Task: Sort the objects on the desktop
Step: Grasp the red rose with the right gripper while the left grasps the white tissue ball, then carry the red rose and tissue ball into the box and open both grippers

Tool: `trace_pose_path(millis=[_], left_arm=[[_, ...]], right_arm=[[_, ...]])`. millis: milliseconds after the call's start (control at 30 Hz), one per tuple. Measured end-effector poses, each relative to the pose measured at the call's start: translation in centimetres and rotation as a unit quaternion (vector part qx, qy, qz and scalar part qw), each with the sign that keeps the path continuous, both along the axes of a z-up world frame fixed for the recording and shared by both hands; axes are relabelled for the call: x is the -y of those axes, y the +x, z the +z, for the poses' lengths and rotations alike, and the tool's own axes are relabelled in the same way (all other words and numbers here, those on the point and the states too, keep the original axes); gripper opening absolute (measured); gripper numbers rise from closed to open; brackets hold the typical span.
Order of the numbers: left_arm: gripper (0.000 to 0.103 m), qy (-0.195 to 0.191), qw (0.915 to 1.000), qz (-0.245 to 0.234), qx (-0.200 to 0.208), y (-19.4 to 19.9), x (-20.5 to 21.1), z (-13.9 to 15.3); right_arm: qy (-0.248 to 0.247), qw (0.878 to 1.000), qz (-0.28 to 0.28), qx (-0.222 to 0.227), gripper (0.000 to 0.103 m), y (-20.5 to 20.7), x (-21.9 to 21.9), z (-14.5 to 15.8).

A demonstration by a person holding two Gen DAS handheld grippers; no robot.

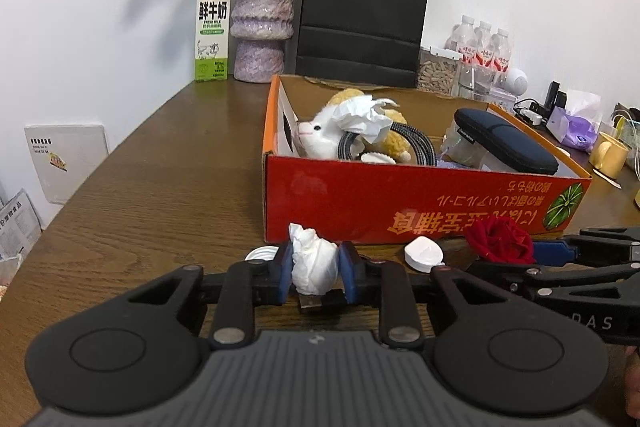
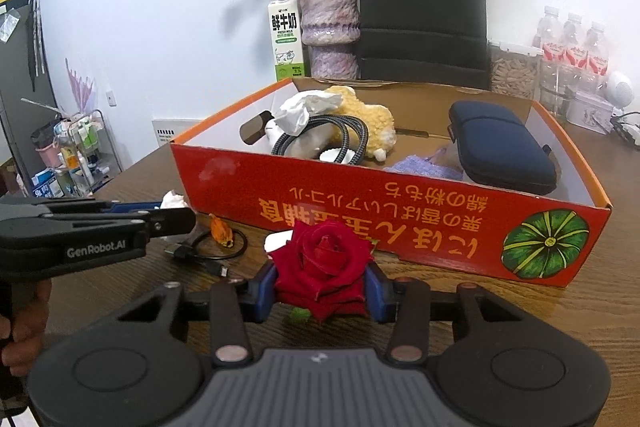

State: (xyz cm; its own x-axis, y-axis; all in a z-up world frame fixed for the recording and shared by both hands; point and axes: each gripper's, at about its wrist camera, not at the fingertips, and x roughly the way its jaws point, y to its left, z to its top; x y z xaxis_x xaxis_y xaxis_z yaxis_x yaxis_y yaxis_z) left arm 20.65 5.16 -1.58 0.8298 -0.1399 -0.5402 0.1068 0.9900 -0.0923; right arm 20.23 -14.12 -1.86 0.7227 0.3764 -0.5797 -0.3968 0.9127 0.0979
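My left gripper [image 1: 314,273] is shut on a crumpled white tissue [image 1: 312,261], just in front of the red cardboard box [image 1: 400,199]. Blue pads of my right gripper [image 2: 320,285] press on a red rose [image 2: 322,263], also near the box's front wall [image 2: 360,211]. The rose [image 1: 500,239] and right gripper show at the right edge of the left wrist view. Inside the box lie a plush toy [image 1: 320,131], a tissue [image 1: 364,117], a coiled cable [image 2: 340,143] and a dark blue case [image 2: 500,147].
On the wooden table [image 1: 160,195] lie a white cap [image 1: 424,253], a white lid [image 1: 262,253], a black USB cable [image 2: 212,255] and an orange scrap [image 2: 221,230]. Behind the box stand a milk carton [image 1: 212,27], a vase [image 1: 262,27], a black paper bag [image 1: 360,15] and bottles [image 1: 484,47].
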Motion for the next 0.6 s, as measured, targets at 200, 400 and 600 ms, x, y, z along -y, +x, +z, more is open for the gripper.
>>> trace_pose_path(millis=[200, 400, 600], left_arm=[[0.029, 0.014, 0.9999, 0.000, -0.009, 0.05, 0.41, -0.65], [0.026, 0.018, 0.9998, -0.004, 0.001, -0.24, 0.49, -0.52], [0.026, 0.015, 0.9998, 0.002, 0.014, -0.63, 0.25, -0.01]], right_arm=[[-0.001, 1.000, 0.000, -0.003, 0.044, -0.26, 0.11, -0.15], [0.001, 1.000, -0.001, -0.003, 0.044, -0.39, 0.14, -0.14], [0.001, 1.000, -0.001, -0.002, 0.044, -0.45, 0.20, -0.07]])
